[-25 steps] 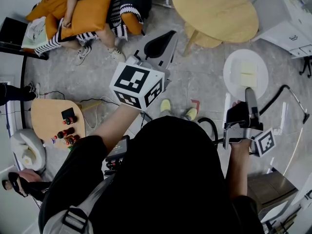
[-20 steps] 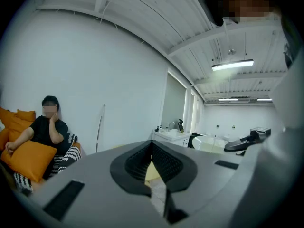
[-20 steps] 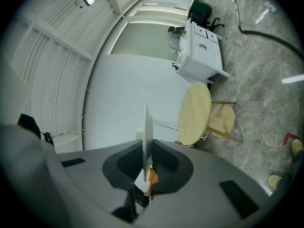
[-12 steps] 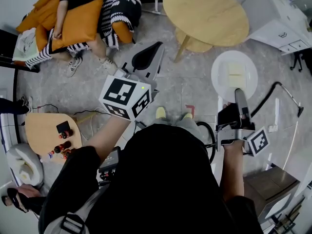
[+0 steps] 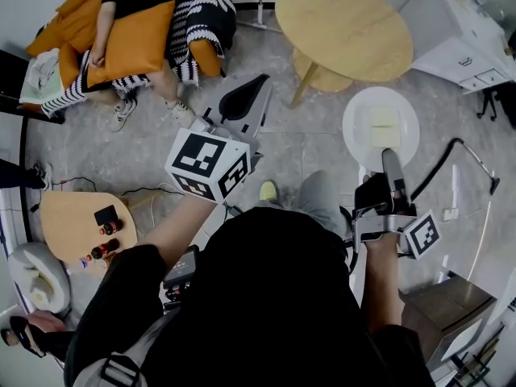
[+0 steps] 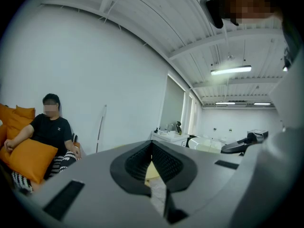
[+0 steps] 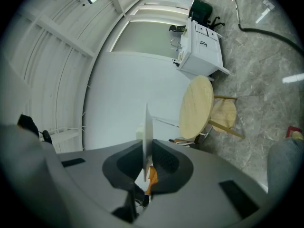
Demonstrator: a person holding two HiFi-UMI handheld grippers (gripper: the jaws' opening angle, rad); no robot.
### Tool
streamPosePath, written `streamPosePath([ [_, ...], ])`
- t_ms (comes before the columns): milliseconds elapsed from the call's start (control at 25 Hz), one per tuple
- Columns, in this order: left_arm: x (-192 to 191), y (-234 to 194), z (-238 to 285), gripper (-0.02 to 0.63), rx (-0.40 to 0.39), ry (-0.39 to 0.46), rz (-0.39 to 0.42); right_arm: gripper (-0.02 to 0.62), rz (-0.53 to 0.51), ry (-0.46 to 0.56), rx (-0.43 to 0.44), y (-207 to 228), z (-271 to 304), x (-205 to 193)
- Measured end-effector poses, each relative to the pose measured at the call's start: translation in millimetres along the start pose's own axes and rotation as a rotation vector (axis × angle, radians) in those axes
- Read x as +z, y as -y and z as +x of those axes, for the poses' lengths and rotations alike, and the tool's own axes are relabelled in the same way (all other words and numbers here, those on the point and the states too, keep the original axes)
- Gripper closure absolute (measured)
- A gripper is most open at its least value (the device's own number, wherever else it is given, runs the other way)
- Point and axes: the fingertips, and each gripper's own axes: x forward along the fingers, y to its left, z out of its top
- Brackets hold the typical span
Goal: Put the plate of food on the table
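Now, your right gripper (image 5: 390, 156): clamped on the rim of the white plate (image 5: 358, 129), food (image 5: 384, 119) aboard.
Your left gripper (image 5: 255, 86): jaws together, empty.
Round tabletop (image 5: 343, 27): beyond the plate.

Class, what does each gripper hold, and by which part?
Right gripper pinches the white plate by its near rim; left gripper holds nothing.

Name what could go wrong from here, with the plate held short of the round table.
The right tongs pinch the white plate only at its rim, so it could tilt or slip. The pale food slices lie loose on it and could slide off. The stool tucked under the near edge of the wooden table might get bumped on arrival.
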Motion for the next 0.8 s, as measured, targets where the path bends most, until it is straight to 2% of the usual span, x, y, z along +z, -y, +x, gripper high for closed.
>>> streamPosePath([
  [480, -1.2, 1.1, -4.2, 0.6, -0.007, 0.01, -0.019, 0.569, -0.032, -0.018, 0.003, -11.7, 4.1, -3.2],
  [800, 7.1, -2.1, -0.9, 0.6, 0.005, 0.029, -0.002, 0.569, -0.042, -0.044, 0.017, -11.6, 15.4, -1.4],
])
